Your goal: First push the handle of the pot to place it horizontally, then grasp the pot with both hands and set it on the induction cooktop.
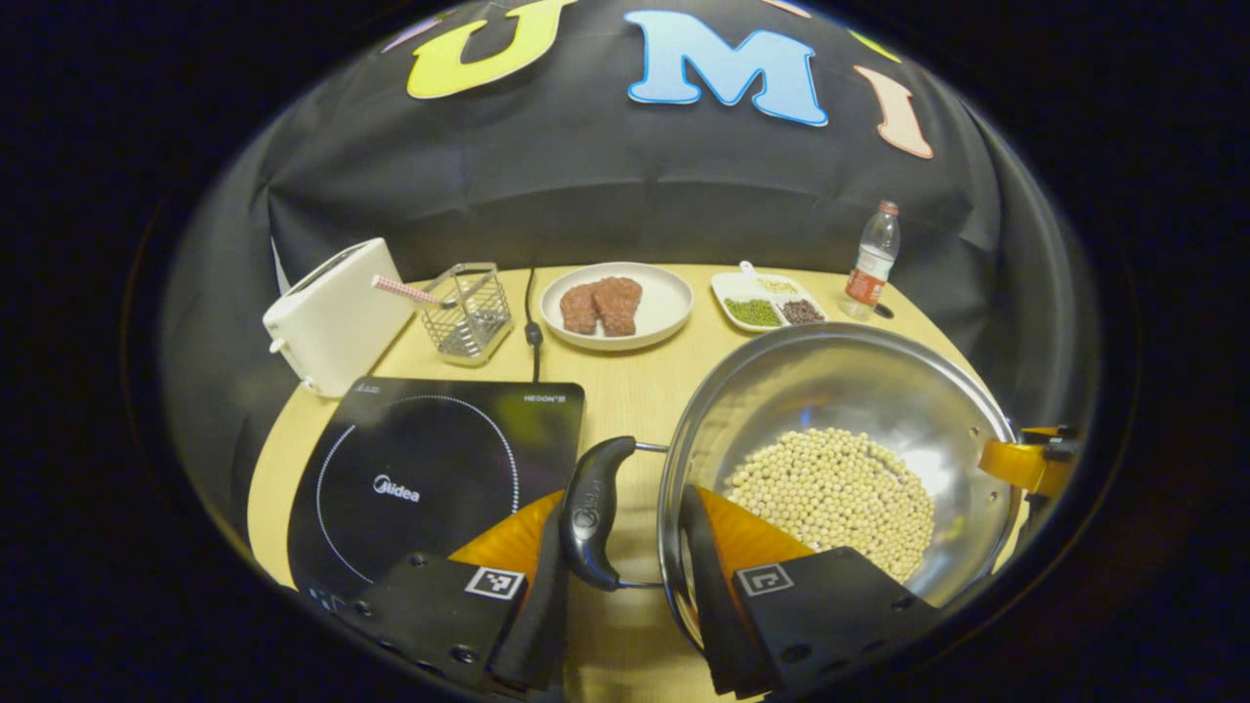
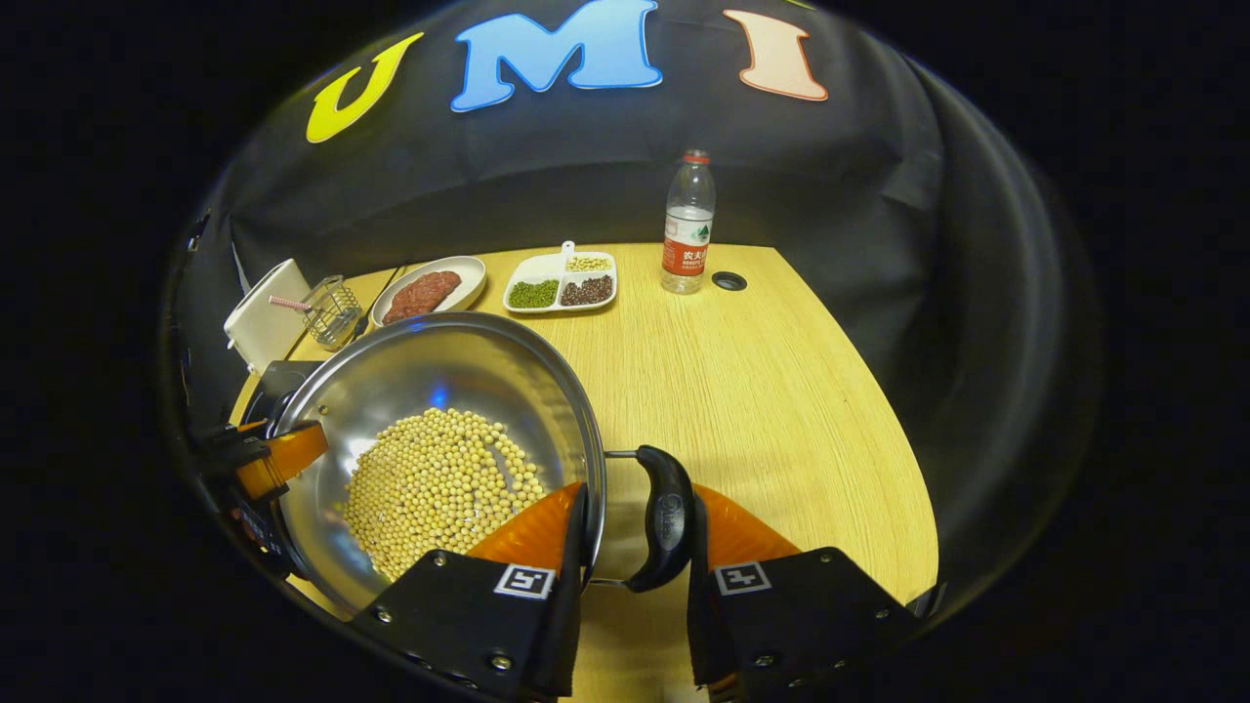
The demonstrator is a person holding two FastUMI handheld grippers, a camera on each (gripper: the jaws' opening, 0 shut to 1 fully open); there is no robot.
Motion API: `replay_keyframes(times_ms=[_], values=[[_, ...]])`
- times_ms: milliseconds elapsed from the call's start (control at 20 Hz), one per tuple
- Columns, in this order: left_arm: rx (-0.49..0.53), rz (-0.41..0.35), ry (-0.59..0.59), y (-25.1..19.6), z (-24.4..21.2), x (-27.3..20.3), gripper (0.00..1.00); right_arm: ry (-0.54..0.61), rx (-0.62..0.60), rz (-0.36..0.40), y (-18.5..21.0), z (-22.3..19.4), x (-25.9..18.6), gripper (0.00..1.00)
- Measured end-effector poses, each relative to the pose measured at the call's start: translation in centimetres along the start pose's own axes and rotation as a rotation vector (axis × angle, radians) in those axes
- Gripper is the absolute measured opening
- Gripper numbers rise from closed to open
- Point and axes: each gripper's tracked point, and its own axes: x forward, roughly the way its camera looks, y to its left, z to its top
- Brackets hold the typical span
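Note:
The steel pot (image 1: 840,391) holds soybeans (image 1: 840,493) and has a black handle on each side. In the left gripper view my left gripper (image 1: 625,503) clamps the pot's near handle (image 1: 594,508), one finger outside it and the other inside the rim. In the right gripper view my right gripper (image 2: 640,493) holds the opposite handle (image 2: 667,517) the same way, with the pot (image 2: 439,371) on its left. Each view also shows the other gripper's orange part across the pot (image 1: 1025,464) (image 2: 278,457). The black induction cooktop (image 1: 430,478) lies just left of the pot. I cannot tell whether the pot rests on the table.
On the wooden table (image 2: 742,391) behind the cooktop stand a white toaster (image 1: 332,312) and a wire basket (image 1: 469,312). A plate of meat (image 1: 615,305), a divided dish of beans (image 1: 767,301) and a water bottle (image 2: 687,225) line the back.

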Motion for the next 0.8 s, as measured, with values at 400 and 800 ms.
replay_keyframes(times_ms=[400,800], values=[[0.021,-0.030,-0.017,1.3,0.8,-1.2,0.61,-0.017,0.023,-0.034,2.0,0.1,-2.6,0.45],[0.008,-0.002,-0.033,5.0,0.8,-3.5,0.61,-0.038,0.014,-0.012,6.1,0.3,-3.6,0.45]])
